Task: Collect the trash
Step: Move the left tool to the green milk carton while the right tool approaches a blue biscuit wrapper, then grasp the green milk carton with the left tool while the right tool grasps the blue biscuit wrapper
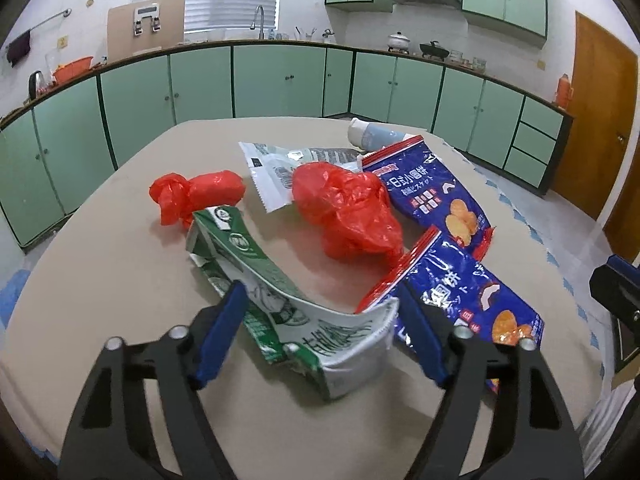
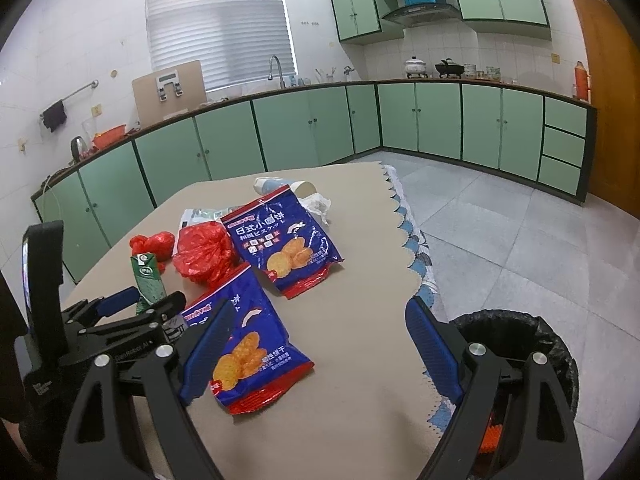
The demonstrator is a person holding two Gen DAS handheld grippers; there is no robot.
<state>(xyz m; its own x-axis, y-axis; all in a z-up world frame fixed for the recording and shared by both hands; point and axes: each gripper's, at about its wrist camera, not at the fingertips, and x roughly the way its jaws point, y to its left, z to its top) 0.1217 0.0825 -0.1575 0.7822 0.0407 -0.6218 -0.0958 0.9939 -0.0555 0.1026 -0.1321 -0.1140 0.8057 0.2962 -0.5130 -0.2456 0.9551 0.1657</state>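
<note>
Kitchen table [image 2: 360, 320] | lined bin [image 2: 520, 332] beside: orange scrap inside

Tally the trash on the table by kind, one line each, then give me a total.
Blue biscuit bags: 2
Red plastic bags: 2
Green-and-white cartons: 1
White wrappers: 1
Paper cups: 2
Crumpled tissues: 1
Total: 9

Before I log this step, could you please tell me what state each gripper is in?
Left gripper: open, green carton between its fingers, not clamped.
Right gripper: open, holding nothing.
</note>
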